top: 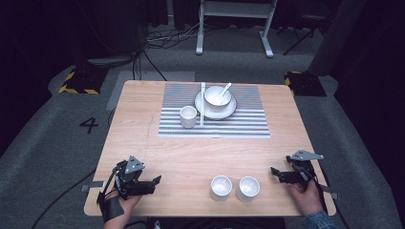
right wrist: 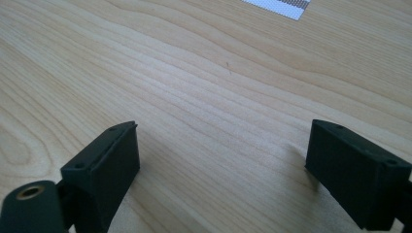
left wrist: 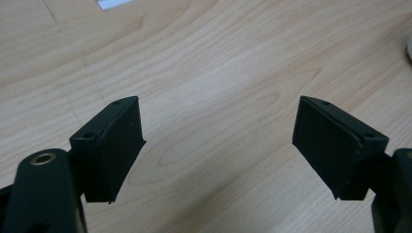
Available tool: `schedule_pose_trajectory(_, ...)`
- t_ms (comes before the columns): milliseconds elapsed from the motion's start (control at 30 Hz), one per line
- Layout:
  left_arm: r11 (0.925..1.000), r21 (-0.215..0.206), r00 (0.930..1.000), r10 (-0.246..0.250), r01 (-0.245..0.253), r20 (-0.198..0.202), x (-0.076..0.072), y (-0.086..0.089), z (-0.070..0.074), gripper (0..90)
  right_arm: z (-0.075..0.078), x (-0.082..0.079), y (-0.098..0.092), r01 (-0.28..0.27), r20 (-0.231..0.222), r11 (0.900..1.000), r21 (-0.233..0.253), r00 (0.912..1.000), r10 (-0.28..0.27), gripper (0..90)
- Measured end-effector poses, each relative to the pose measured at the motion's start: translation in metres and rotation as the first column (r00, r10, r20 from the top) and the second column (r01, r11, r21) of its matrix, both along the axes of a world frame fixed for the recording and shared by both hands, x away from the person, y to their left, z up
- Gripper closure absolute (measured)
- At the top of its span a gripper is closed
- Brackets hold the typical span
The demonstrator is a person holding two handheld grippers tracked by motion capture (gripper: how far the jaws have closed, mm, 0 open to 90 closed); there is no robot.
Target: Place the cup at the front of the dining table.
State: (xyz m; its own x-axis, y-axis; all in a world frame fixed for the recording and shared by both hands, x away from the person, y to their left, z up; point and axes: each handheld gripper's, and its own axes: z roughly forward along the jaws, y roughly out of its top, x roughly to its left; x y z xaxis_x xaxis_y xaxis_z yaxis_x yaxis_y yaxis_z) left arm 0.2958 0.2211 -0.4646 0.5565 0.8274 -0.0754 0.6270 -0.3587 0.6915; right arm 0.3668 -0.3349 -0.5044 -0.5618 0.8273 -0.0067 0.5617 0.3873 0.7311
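The high view looks forward and down from above the near edge, taking in the whole surface (top: pixel 191 152) and the floor beyond. Each gripper view sits low and close, facing along its own jaws across bare wood. All three share the surface and the striped mat (top: pixel 215 121), whose corners show at (left wrist: pixel 112 3) and (right wrist: pixel 279 7).

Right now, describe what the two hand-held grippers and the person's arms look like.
Both are black. The left hand-held gripper and right hand-held gripper each carry a grey three-cornered plate on top and two flat black jaws with small screw holes. A dark cable trails from the left one. The left wrist wears a black band; the right arm shows a blue plaid sleeve.
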Motion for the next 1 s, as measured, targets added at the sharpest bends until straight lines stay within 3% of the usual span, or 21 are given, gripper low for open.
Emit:
schedule_pose_trajectory(167, 0.9993, 0.038, 0.9994, -0.005, 0.006, -0.034, -0.001, 0.002, -0.008, 18.4, 0.000, 0.000, 0.000, 0.001, 0.000, 1.000, 0.000, 1.0000, -0.001, 12.2)
schedule_pose_trajectory(333, 0.9996, 0.028, 0.9983, 0.005, -0.004, -0.059, -0.002, 0.004, -0.016, 18.4, 0.000, 0.000, 0.000, 0.001, 0.000, 1.000, 0.000, 1.0000, -0.001, 12.2)
schedule_pose_trajectory(500, 0.9985, 0.055, 0.9966, 0.003, 0.002, -0.082, -0.002, 0.004, -0.023, 17.1, 0.000, 0.000, 0.000, 0.001, 0.000, 1.000, 0.000, 1.0000, -0.001, 12.2)
schedule_pose_trajectory(533, 0.9969, 0.078, 0.9940, 0.002, 0.007, -0.109, 0.001, 0.003, -0.028, 15.7, 0.000, 0.000, 0.000, 0.000, 0.000, 1.000, 0.000, 1.0000, 0.000, 12.2)
schedule_pose_trajectory(567, 0.9969, 0.078, 0.9940, 0.002, 0.007, -0.109, 0.001, 0.003, -0.028, 14.3, 0.000, 0.000, 0.000, 0.000, 0.000, 1.000, 0.000, 1.0000, 0.000, 12.2)
schedule_pose_trajectory(600, 0.9950, 0.098, 0.9985, -0.010, 0.015, -0.054, 0.000, 0.001, -0.032, 13.5, 0.000, 0.000, 0.000, 0.000, 0.000, 1.000, 0.000, 1.0000, 0.000, 12.2)
schedule_pose_trajectory(700, 0.9957, 0.087, 0.9989, -0.029, 0.032, -0.036, 0.000, 0.003, -0.034, 11.4, 0.000, 0.000, 0.000, 0.001, 0.000, 1.000, -0.001, 1.0000, -0.001, 12.2)
schedule_pose_trajectory(767, 0.9976, 0.057, 0.9992, -0.039, 0.039, 0.005, 0.000, 0.005, -0.040, 8.4, 0.000, 0.000, 0.000, 0.002, 0.000, 1.000, 0.000, 1.0000, -0.002, 12.2)
schedule_pose_trajectory(1000, 0.9972, 0.058, 0.9989, -0.047, 0.046, 0.002, 0.000, 0.005, -0.040, 6.7, 0.000, 0.000, 0.000, 0.000, 0.000, 1.000, 0.000, 1.0000, 0.000, 12.3)
